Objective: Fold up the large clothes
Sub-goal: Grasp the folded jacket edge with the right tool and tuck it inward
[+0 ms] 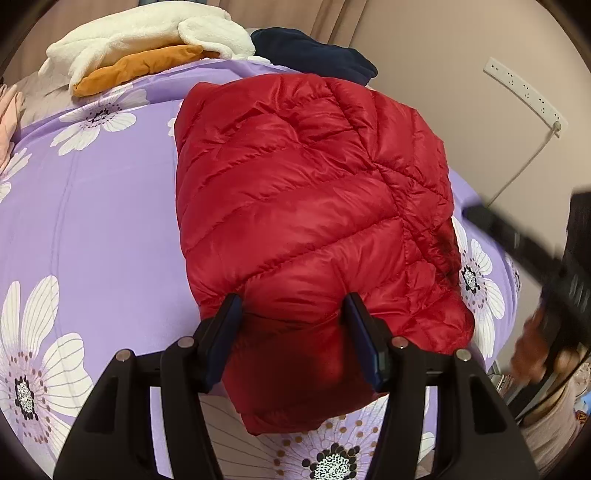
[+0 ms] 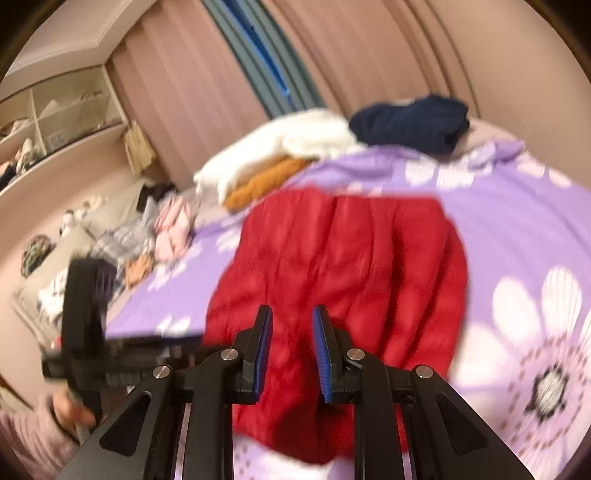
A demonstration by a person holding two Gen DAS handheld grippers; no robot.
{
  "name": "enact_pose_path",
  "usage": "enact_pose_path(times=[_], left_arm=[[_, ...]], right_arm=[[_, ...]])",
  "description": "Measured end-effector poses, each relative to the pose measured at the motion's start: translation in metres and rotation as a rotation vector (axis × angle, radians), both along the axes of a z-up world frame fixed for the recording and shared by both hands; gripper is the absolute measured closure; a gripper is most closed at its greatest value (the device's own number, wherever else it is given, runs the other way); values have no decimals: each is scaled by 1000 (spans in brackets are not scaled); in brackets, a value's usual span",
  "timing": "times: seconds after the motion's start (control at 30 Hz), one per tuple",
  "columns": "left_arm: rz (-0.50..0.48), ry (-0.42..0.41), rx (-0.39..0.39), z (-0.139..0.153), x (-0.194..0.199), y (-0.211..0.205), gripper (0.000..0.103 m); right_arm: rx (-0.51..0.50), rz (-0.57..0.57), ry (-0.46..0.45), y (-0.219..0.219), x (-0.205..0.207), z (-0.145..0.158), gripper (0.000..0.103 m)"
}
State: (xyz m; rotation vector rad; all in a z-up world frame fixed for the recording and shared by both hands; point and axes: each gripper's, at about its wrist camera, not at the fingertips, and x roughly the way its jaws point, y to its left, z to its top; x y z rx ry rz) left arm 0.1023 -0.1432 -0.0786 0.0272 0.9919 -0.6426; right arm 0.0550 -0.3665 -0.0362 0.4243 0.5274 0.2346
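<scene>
Where the folded red quilted down jacket (image 1: pixel 314 206) lies on the lilac floral bedspread (image 1: pixel 110 221), it forms a compact, roughly rectangular bundle with its near end reaching the bed's front edge. The left gripper (image 1: pixel 293 306) stands over that near end with its jaws moderately wide; the red fabric shows between the two fingers, and the pads do not press on it. In the right wrist view the right gripper (image 2: pixel 291 317) is raised above the same jacket (image 2: pixel 351 266), which is blurred there; its jaws stand narrow, with a clear gap between the blue pads (image 2: pixel 264 350) and nothing clamped. At the far end of the bed a white fleece garment (image 1: pixel 147 33) rests on top of a folded orange garment (image 1: pixel 140 70), and a dark navy garment (image 1: pixel 314 51) lies just beside them. A white power strip (image 1: pixel 524 90) hangs on the wall to the right, with its cord trailing downward.
</scene>
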Motion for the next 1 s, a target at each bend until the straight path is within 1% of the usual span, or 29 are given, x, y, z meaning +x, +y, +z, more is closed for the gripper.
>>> enact_pose_path(times=[0.07,0.1,0.23,0.27,0.3,0.37,0.4,0.47,0.57,0.7,0.87,1.0], left_arm=[[-4,-4,7,0,1,-1,45],[-8,-9,13,0,0,-2,45],[-32,-32,43,2,-2,-9,45],[-35,-35,47,2,-2,-11,44],[-38,-37,48,2,-2,-11,44],[-45,-41,43,3,-1,-13,43],[-50,-44,42,3,-1,-13,43],[-59,-55,48,3,-1,-16,42],[-71,-66,61,1,-1,-20,40],[-74,-67,68,-2,1,-21,39],[-70,-67,83,-1,1,-23,38],[-61,-57,97,0,1,-22,37]], right_arm=[[-25,-13,-10,1,13,10,82],[-55,-19,-21,3,23,15,82],[-112,-32,-12,10,52,18,82],[-127,-39,4,10,59,16,82],[-151,-62,39,10,70,10,82],[-162,-83,101,3,82,-5,82],[-145,-89,140,-2,90,-16,82],[-118,-89,165,-10,93,-28,82],[-92,-93,179,-15,96,-40,84],[-83,-93,183,-15,94,-53,86],[-49,-92,186,-17,95,-52,87],[-11,-94,158,-20,82,-37,87]])
